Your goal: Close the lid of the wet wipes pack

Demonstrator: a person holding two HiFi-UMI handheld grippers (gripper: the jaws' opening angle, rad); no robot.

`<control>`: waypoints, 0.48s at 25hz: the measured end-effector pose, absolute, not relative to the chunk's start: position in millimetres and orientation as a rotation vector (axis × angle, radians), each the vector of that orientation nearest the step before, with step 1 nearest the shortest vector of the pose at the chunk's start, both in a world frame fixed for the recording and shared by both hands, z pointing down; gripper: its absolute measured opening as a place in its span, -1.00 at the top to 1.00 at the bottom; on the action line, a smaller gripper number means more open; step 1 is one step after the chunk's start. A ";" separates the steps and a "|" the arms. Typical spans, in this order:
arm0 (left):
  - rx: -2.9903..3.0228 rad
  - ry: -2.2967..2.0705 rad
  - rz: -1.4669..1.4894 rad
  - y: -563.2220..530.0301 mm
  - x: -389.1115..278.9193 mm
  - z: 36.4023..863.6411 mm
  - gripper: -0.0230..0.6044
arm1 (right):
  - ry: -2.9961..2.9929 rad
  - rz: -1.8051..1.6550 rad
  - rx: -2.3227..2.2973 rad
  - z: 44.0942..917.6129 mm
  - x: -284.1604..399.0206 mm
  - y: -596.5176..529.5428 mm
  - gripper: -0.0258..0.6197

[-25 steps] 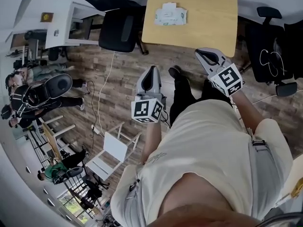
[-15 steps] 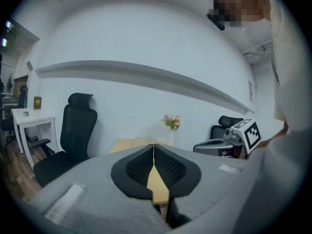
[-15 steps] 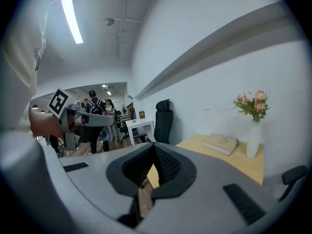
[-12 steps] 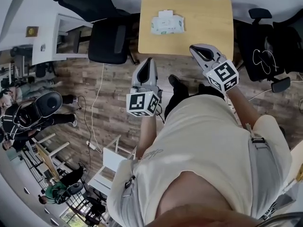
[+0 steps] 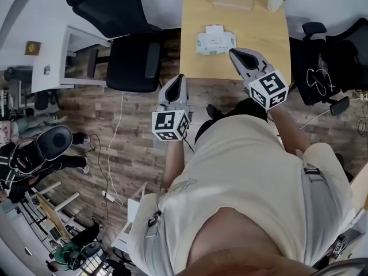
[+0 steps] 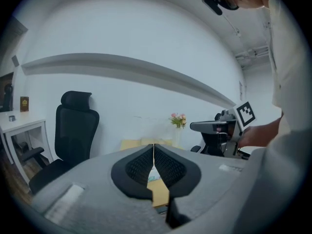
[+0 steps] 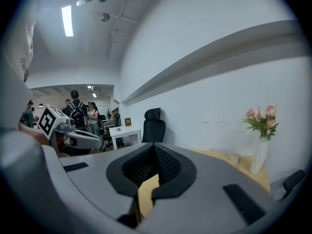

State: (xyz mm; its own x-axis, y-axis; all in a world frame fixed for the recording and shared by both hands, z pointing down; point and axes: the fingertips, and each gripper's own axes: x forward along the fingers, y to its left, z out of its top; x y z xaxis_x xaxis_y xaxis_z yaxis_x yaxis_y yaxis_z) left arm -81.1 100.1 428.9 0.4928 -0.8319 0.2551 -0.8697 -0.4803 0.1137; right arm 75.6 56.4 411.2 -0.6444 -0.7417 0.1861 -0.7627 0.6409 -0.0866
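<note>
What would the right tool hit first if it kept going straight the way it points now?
In the head view the right tool aims over the table toward the wet wipes pack. Its own view looks level, so it may pass above the pack and reach the wall; height is unclear.

The left gripper (image 5: 177, 84) and right gripper (image 5: 240, 55) advanced to the table (image 5: 256, 36); the right reached beside the pack (image 5: 215, 42).
</note>
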 end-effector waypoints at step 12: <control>2.527 -1.303 0.239 46.9 -83.1 448.6 0.87 | -2.573 0.190 1.318 434.5 75.8 20.0 0.92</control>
